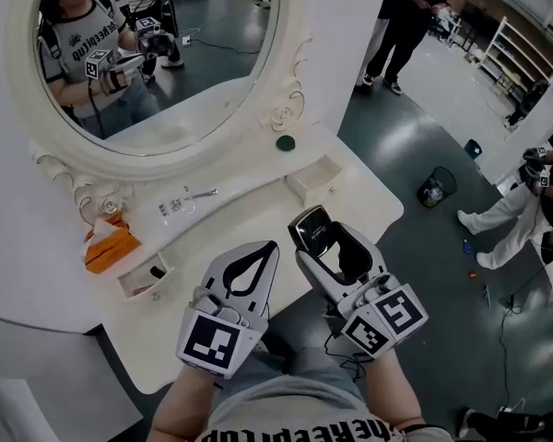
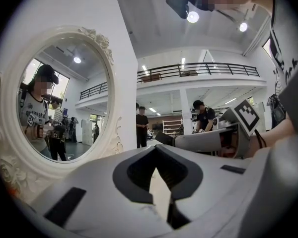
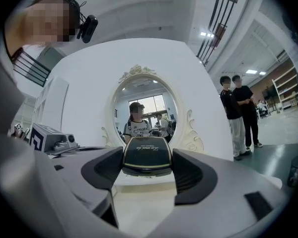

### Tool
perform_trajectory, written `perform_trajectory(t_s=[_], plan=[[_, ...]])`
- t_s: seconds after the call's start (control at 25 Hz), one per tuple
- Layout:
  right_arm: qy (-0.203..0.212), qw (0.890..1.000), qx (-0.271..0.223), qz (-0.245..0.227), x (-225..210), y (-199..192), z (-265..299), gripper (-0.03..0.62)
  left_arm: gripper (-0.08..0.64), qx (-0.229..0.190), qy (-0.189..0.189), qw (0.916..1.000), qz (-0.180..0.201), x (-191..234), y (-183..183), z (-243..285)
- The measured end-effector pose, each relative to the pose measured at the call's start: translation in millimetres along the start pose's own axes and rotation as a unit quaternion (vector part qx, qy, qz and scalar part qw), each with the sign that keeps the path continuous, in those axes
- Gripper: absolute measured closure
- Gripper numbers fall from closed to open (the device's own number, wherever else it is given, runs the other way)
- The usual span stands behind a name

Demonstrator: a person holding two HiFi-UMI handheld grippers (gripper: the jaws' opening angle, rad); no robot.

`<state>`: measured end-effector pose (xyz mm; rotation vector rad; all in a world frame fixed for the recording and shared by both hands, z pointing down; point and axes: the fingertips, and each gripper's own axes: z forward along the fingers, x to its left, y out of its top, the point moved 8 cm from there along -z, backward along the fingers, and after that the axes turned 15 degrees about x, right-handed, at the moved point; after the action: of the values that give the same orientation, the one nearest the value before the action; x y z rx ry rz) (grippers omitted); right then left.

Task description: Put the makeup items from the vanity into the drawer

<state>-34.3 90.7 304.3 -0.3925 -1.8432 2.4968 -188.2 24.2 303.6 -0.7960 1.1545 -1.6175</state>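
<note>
Compact (image 3: 145,155) clamped in right gripper (image 1: 324,235) jaws, over the vanity's (image 1: 258,212) front edge.

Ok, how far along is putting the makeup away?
The left drawer and right drawer are open. The right gripper holds a black compact; the left gripper is shut, empty. A dark round pot and small pieces are left on the vanity.

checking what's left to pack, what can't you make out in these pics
- small items by the mirror: head view, too small to identify
- left drawer: head view, inside shadowed, contents unclear
- orange thing: head view, partly covered by the mirror's carving
- compact in right gripper: lid lettering blurred, right gripper view
</note>
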Motion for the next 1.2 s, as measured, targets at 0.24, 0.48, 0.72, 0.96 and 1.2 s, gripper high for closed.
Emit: perform_trajectory(t_s=[0.24,0.48,0.72,0.96,1.2], plan=[[-0.037,0.999,-0.008,-0.004,-6,1,-4,0.255,0.546,-0.004,-0.024,0.9997,0.004,3,-1,9],[-0.065,0.998,-0.009,-0.008,-24,6,-8,0.256,0.546,-0.004,-0.036,0.9993,0.009,4,6,26],[-0.054,0.998,-0.002,-0.016,-52,12,-1,0.256,0.546,-0.002,-0.024,0.9997,0.01,3,17,52],[-0.032,0.999,0.008,-0.023,-89,24,6,0.257,0.546,0.0,-0.005,1.0,0.0,-1,31,85],[-0.01,0.999,0.014,-0.031,-125,37,16,0.258,0.546,-0.001,0.016,0.9998,-0.012,-3,44,115]])
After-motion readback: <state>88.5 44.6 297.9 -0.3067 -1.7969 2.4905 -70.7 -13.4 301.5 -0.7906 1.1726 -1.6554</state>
